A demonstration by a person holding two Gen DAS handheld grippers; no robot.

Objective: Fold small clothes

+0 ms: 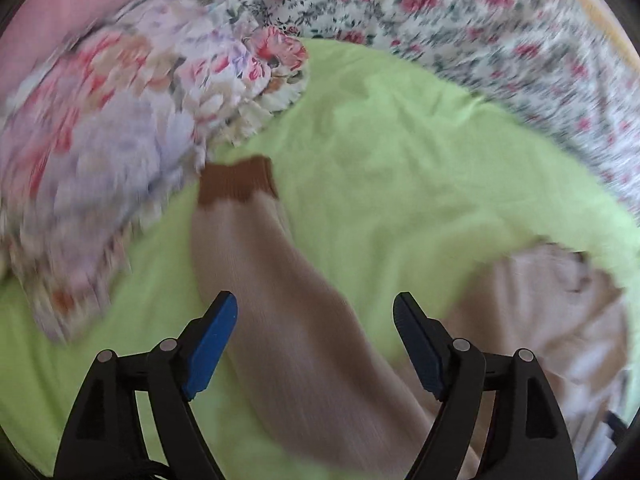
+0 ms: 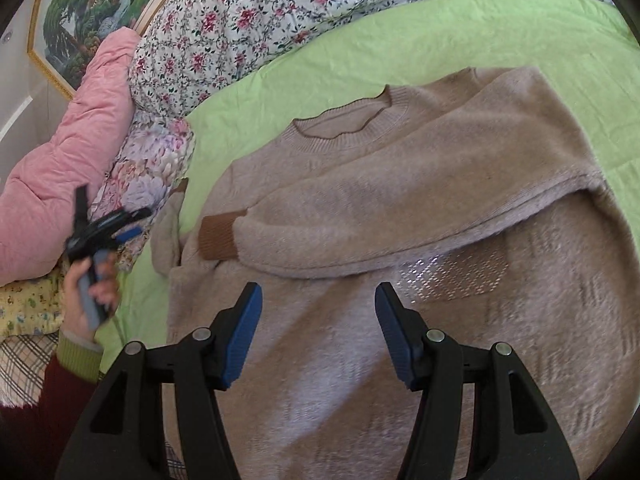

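We find the sweater (image 2: 400, 208) lying flat on the bed sheet (image 2: 440, 32), its collar toward the far side. One sleeve (image 2: 360, 232) is folded across its body, the cuff (image 2: 218, 238) pointing left. The other sleeve (image 1: 280, 280) extends off its left side onto the sheet. Left of the sweater sits a pillow (image 2: 148, 176), with a quilt (image 2: 60, 152) further left. A duvet (image 2: 248, 12) lies bunched behind the sweater. On the wall behind the quilt hangs a framed picture (image 2: 84, 12).
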